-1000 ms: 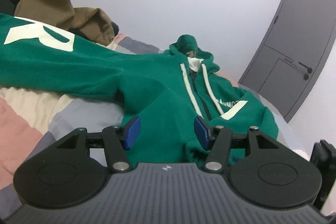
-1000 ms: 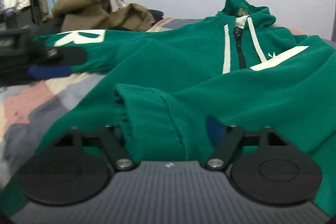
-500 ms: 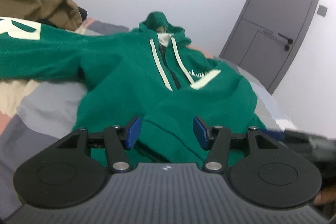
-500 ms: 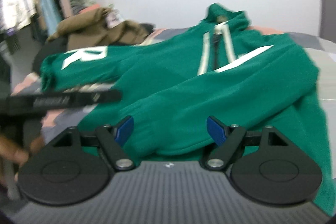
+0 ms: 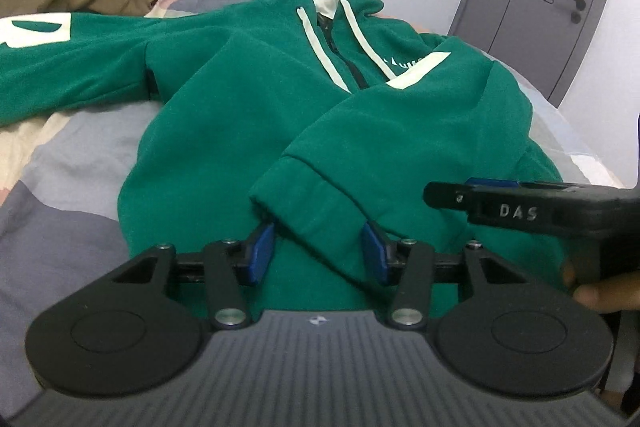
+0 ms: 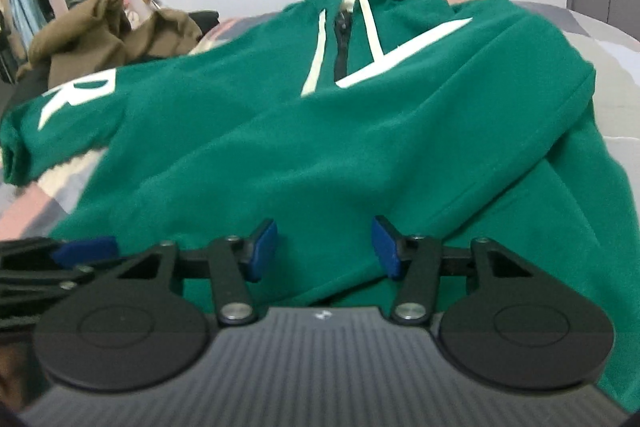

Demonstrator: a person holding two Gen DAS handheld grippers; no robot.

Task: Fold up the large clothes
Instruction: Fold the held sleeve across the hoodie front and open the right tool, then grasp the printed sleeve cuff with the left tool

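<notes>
Risk is a missed hem: your left gripper (image 5: 316, 251) and right gripper (image 6: 320, 251) have just been closing yet stand apart over the green hoodie (image 5: 248, 115) on the bed (image 5: 68, 155) — pinch the folded sleeve cuff (image 5: 304, 203) alone and it slides out.

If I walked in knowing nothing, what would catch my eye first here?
A big green hoodie spread front-up across the bed, one sleeve folded over its body, the other stretched left with a white letter. Two open black grippers with blue pads sit at its hem. A brown garment lies heaped behind.
</notes>
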